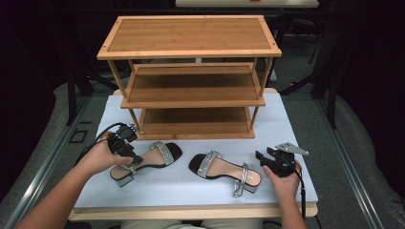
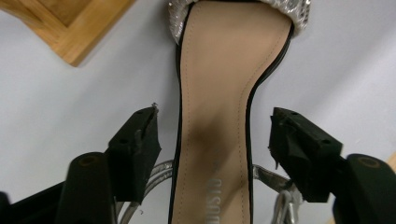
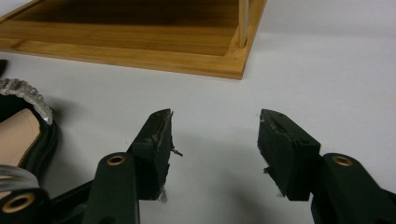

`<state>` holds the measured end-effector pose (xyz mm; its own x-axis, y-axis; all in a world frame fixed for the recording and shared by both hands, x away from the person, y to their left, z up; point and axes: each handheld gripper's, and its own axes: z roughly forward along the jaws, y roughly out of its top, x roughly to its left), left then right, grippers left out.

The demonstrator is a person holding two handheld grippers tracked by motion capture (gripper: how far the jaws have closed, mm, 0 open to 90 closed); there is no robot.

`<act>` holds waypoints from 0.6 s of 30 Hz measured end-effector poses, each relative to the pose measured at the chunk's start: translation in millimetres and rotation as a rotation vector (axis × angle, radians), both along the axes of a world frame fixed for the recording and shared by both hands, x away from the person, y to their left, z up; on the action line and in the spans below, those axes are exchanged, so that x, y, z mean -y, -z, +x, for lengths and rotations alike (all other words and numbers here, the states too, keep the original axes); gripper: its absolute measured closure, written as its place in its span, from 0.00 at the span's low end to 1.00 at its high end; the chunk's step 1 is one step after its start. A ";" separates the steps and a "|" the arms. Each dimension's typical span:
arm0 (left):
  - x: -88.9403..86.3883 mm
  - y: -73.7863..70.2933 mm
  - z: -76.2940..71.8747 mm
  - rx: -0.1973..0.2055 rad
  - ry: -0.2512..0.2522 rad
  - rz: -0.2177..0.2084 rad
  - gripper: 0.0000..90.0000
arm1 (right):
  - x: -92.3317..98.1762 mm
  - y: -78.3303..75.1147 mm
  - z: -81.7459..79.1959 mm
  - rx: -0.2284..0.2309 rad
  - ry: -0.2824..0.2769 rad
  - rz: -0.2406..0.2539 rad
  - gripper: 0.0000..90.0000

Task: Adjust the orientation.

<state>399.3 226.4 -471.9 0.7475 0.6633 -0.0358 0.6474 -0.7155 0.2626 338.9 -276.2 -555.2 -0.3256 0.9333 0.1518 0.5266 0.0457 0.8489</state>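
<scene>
My left gripper (image 2: 215, 140) has its jaws spread wide, one on each side of the narrow waist of the left sandal (image 2: 219, 116); I see a gap between each pad and the sole, so nothing is pinched. Beyond these jaws lies the sandal's glitter strap (image 2: 299, 11). My right gripper (image 3: 215, 140) also has its jaws apart over bare white table (image 3: 327, 70). To their left is the right sandal (image 3: 21, 128), ahead the bamboo shoe rack (image 3: 140, 37).
</scene>
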 end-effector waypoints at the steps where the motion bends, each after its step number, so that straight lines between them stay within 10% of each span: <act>1: 2.4 4.2 3.4 -0.028 0.009 0.009 0.34 | -0.1 -0.3 -0.2 -0.008 0.002 -0.005 0.49; 18: 12.3 31.7 17.5 -0.127 0.035 0.135 0.31 | -0.4 0.0 -0.1 -0.016 -0.005 -0.004 0.49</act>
<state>416.8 214.1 -503.6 0.7652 0.6423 -0.0441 0.6436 -0.7611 0.0802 338.8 -275.7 -555.2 -0.3275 0.9323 0.1533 0.5401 0.0516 0.8400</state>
